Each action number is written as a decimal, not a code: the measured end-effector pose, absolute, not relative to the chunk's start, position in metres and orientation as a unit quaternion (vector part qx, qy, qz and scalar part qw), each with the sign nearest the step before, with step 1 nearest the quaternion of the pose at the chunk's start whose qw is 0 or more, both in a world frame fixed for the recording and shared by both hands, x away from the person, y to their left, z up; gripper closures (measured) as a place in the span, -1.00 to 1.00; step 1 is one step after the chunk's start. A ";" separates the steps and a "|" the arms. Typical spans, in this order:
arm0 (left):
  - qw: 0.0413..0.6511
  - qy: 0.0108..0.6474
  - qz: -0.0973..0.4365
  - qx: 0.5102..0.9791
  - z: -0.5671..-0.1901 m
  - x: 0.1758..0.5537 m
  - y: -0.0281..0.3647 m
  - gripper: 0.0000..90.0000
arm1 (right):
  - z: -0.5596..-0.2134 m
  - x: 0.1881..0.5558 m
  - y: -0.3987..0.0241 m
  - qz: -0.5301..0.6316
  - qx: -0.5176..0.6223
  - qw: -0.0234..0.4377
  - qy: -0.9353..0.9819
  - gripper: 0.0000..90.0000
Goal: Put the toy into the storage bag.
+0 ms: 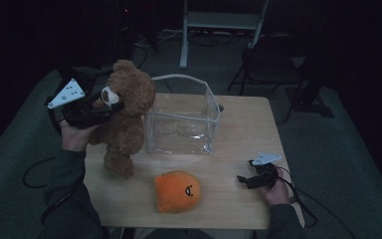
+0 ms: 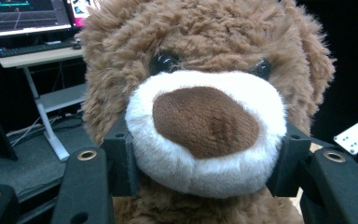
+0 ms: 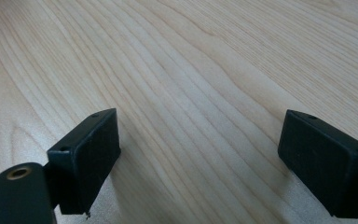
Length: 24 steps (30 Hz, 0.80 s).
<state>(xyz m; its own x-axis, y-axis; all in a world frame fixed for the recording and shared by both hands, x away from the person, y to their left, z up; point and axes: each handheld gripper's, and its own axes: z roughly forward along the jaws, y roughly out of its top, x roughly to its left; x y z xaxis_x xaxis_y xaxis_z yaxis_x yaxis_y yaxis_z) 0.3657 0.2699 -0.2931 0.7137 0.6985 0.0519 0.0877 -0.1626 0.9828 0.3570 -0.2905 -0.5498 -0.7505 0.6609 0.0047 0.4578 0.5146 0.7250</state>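
- Left tool (image 2: 205, 163): black, blocky jaws clamped on the white plush muzzle of the teddy bear (image 1: 124, 114), one jaw at each side.
- Teddy bear: shaggy brown fur, rounded ears, glossy dark eyes, smooth brown nose patch. It is upright at the left of the surface (image 1: 238, 199), just beside the box.
- Box (image 1: 181, 117): clear, thin-walled, rectangular, open top.
- Orange plush (image 1: 177, 190): rounded and soft, with a small stitched face, lying near the front edge.
- Right tool (image 3: 200, 158): jaws spread wide over pale wood grain, nothing between them.
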 end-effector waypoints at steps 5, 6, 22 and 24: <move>0.587 0.274 0.261 0.716 -0.289 0.369 0.270 -0.08 | -0.550 0.357 -0.291 0.370 0.325 0.137 0.859 -0.74; 0.587 0.273 0.262 0.716 -0.288 0.369 0.269 -0.08 | -0.550 0.357 -0.291 0.370 0.326 0.137 0.859 -0.74; 0.595 0.268 0.261 0.711 -0.278 0.378 0.268 -0.08 | -0.550 0.357 -0.291 0.370 0.325 0.137 0.859 -0.74; 0.595 0.267 0.261 0.712 -0.276 0.379 0.268 -0.08 | -0.550 0.357 -0.291 0.370 0.325 0.137 0.859 -0.74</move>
